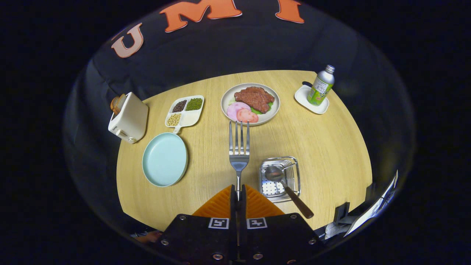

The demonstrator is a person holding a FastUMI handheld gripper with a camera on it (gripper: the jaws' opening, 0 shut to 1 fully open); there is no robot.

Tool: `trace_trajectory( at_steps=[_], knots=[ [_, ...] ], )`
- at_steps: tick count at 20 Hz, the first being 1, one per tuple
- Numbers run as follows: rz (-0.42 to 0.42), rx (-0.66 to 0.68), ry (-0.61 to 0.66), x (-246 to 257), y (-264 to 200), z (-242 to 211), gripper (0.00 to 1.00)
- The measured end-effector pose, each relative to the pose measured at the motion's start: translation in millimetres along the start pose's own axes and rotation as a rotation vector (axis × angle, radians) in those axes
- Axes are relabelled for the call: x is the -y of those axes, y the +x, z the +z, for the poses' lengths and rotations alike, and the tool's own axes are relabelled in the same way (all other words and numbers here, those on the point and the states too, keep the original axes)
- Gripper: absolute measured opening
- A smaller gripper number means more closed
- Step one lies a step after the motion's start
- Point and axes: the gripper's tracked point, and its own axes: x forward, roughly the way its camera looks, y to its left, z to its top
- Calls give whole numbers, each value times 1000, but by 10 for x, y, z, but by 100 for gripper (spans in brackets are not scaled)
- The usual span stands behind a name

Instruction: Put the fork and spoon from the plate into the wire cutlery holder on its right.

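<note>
your claw (238, 193) at the bottom middle of the frame is clamped on the fork (239, 147) by its handle, both fingers pressed on it, tines pointing up the frame toward the plate of meat and ham slices (250, 103). the spoon (285, 184) already sits in the wire cutlery holder (280, 178), just right of the fork, its brown handle sticking out lower right. the light blue plate (165, 159) is left of the fork on the wooden bench (323, 147). toaster (128, 117) far left, bottle (321, 85) upper right.
</note>
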Motion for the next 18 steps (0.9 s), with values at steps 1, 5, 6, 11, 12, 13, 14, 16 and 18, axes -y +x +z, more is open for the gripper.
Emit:
trace_trajectory(
  at_steps=[1, 5, 6, 11, 12, 13, 14, 16, 18],
  knots=[
    [-7, -15, 2, 78, -5, -69, 3],
    [-22, -68, -1, 289, 8, -278, 3],
    [-19, -83, 0, 302, 19, -328, 3],
    [-14, -146, 17, 415, 168, -546, 4],
    [-8, -151, 21, 417, 175, -559, 4],
    [-7, -149, 21, 436, 180, -554, 5],
    [-10, -148, 20, 463, 185, -546, 5],
    [-9, -141, 22, 495, 190, -520, 6],
    [12, -118, 35, 464, 178, -446, 7]
  ],
)
